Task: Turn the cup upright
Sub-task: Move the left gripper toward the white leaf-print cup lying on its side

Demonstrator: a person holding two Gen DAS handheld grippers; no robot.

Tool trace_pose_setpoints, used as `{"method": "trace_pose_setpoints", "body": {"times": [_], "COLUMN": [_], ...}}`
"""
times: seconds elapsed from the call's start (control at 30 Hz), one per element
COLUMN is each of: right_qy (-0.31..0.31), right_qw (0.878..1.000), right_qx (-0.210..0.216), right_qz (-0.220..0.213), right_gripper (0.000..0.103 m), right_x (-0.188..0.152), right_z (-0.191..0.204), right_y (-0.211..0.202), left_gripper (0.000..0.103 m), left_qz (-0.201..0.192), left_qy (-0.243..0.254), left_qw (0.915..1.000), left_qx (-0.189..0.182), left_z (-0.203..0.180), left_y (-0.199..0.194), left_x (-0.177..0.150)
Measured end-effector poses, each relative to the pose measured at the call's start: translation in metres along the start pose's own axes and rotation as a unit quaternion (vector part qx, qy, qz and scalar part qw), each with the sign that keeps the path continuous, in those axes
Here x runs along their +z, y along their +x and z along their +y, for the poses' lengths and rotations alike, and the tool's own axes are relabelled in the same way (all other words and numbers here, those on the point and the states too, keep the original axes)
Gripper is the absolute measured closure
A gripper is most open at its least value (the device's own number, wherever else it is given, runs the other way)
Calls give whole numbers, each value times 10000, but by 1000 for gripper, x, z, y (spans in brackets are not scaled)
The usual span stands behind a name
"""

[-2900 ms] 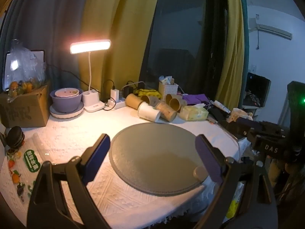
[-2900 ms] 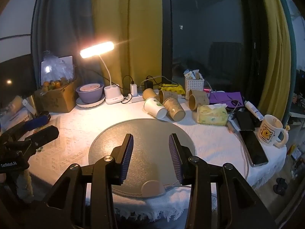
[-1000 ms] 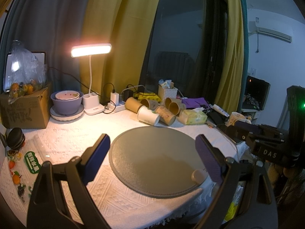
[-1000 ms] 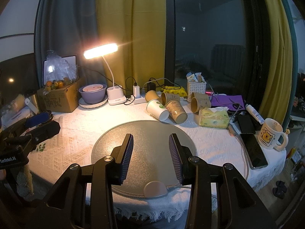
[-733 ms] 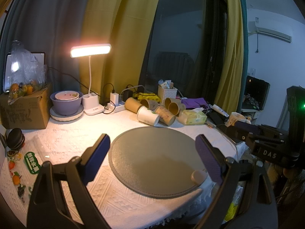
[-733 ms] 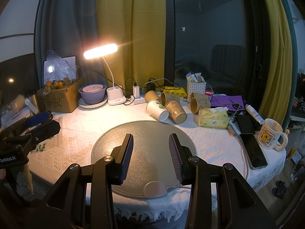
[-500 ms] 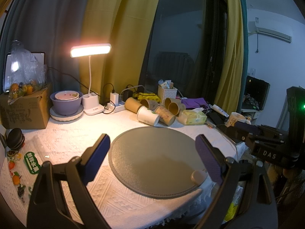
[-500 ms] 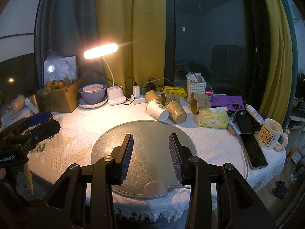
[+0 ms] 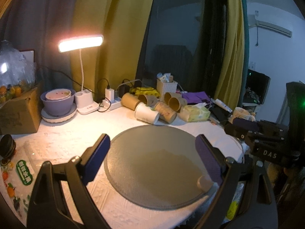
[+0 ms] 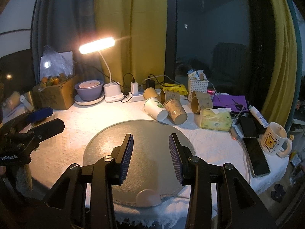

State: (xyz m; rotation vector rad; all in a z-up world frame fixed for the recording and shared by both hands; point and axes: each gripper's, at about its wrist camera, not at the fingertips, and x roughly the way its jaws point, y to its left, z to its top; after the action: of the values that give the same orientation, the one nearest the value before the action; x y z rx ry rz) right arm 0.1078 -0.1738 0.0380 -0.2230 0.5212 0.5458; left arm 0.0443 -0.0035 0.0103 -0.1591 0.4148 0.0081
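Note:
Several paper cups lie on their sides in a heap at the back of the table: a white cup [image 10: 155, 109] [image 9: 146, 113], a brown printed cup [image 10: 175, 111] [image 9: 165, 112] and more brown cups [image 10: 201, 101] behind. A round grey mat [image 10: 144, 133] [image 9: 152, 162] lies in front of them with nothing on it. My left gripper [image 9: 152, 148] is open wide and empty above the mat's near edge. My right gripper [image 10: 150, 145] is open and empty over the mat, well short of the cups.
A lit desk lamp [image 10: 97, 44], a purple bowl [image 10: 89, 91], a cardboard box [image 10: 55, 95] and a power strip [image 10: 137, 97] stand at the back left. A tissue pack [image 10: 215, 119], white basket [image 10: 198, 87], phone [image 10: 256, 156] and mug [image 10: 274, 138] are at the right.
Both views have shifted only slightly; the cups look a little nearer in both views. Both grippers stay open and empty.

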Motion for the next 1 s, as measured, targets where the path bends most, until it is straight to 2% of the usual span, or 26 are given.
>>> {"method": "trace_pose_setpoints", "body": {"times": [0.4,1.0], "right_qy": [-11,96], "right_qw": [9999,9995], "right_qx": [102,178], "right_qz": [92,251], "right_gripper": [62,62], "right_x": [27,52], "right_z": [-24,-77], "right_y": [56,126], "left_gripper": [11,11], "left_qz": [391,822], "left_qy": [-91,-300], "left_qw": [9991,9962], "left_qx": [121,51], "left_z": [11,0], "left_y": [66,160], "left_x": [17,42]}}
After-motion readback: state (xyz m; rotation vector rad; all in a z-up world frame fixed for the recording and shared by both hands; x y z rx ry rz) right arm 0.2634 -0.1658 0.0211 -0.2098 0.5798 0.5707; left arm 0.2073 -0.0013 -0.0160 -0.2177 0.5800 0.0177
